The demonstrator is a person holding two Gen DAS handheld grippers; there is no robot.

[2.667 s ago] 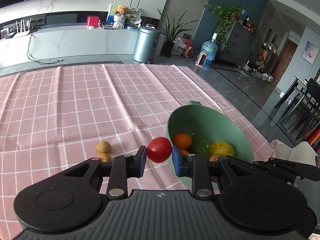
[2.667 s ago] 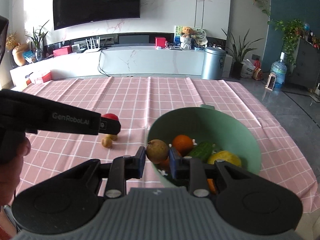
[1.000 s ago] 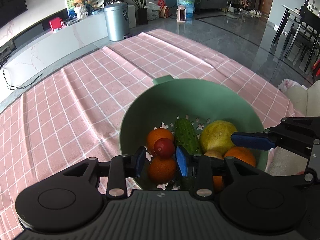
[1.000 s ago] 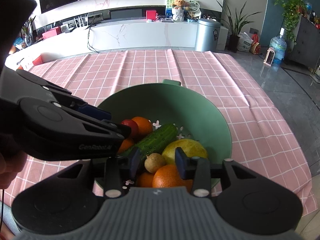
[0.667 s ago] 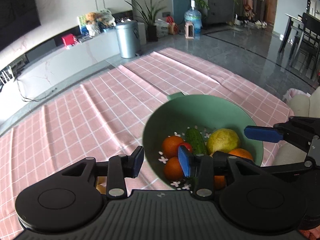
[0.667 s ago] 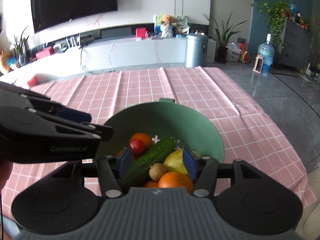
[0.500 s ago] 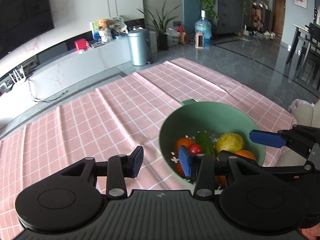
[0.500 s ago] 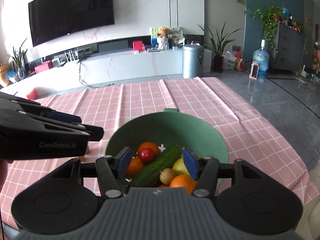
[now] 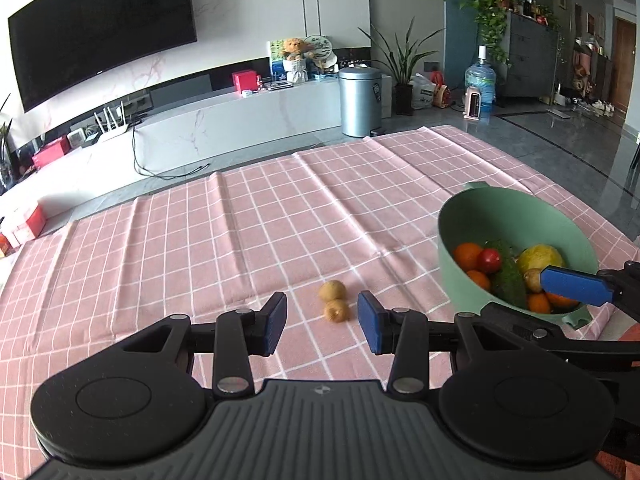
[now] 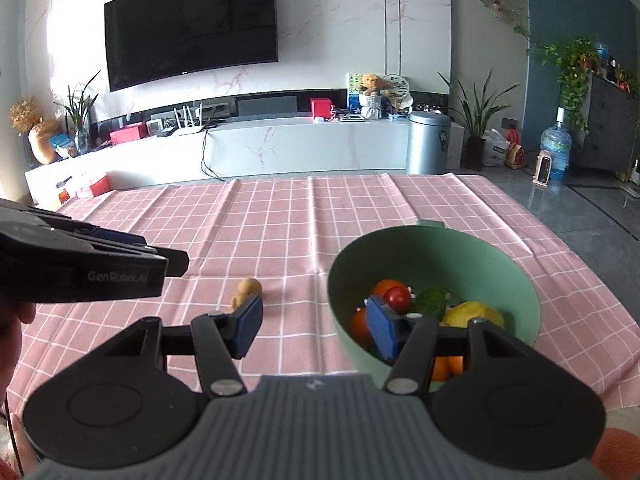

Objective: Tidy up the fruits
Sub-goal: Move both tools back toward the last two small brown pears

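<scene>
My left gripper point(image 9: 322, 322) tilts down over two longans point(image 9: 333, 300) on the worktop point(image 9: 240, 240), jaws apart, empty. My right gripper point(image 10: 312, 326), likewise empty, straddles the bowl point(image 10: 512, 276) rim; only its view shows my hand point(image 10: 12, 344).

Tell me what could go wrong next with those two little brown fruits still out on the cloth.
1. The two small brown fruits lie touching; closing the open left hand-held gripper on one may nudge the other, and round fruit could roll across the checked cloth.
2. The green bowl is already heaped, with the tomato perched high, so dropping more in might knock something out.
3. The right hand-held gripper sits close by, so both could collide.
</scene>
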